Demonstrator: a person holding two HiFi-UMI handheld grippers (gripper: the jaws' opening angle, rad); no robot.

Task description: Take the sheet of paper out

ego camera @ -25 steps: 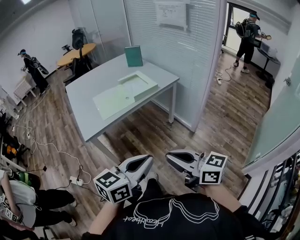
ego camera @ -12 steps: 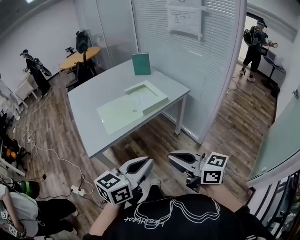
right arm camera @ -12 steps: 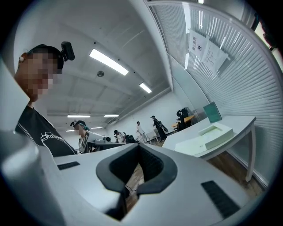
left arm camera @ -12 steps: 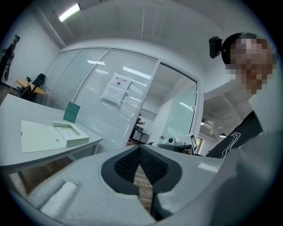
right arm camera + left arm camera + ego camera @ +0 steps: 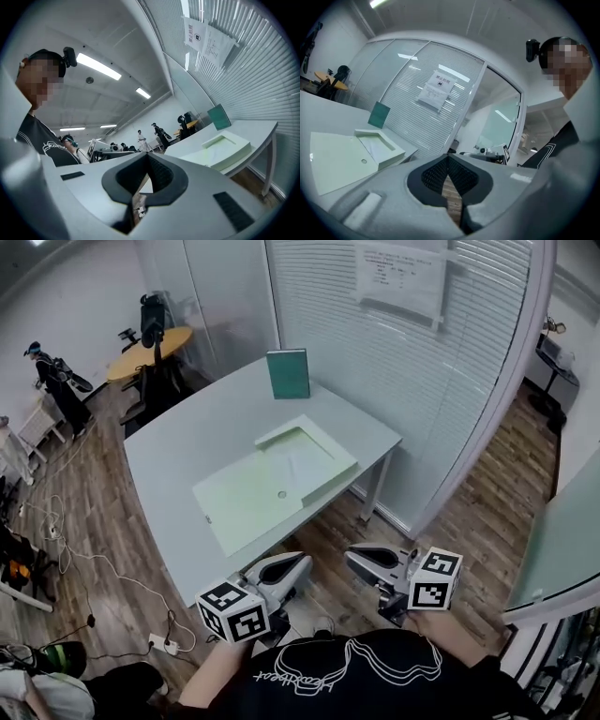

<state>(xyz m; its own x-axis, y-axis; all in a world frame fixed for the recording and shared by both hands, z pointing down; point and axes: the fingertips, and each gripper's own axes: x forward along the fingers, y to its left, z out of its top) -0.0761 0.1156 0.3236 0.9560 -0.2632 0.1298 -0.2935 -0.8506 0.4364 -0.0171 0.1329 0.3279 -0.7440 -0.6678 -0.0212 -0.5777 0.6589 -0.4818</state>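
Your left gripper [image 5: 298, 564] and right gripper [image 5: 356, 560] are both squeezed shut and hold nothing. They hang just short of the table [image 5: 178, 442]. The sheet of paper [image 5: 300, 463] lies in the open green file box [image 5: 246, 505] there. This looks like the reaching step. Next, open one gripper and pinch the paper's edge.

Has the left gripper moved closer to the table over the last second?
Yes. The left gripper has advanced toward the table; the table's near edge now almost meets it, where floor separated them before.
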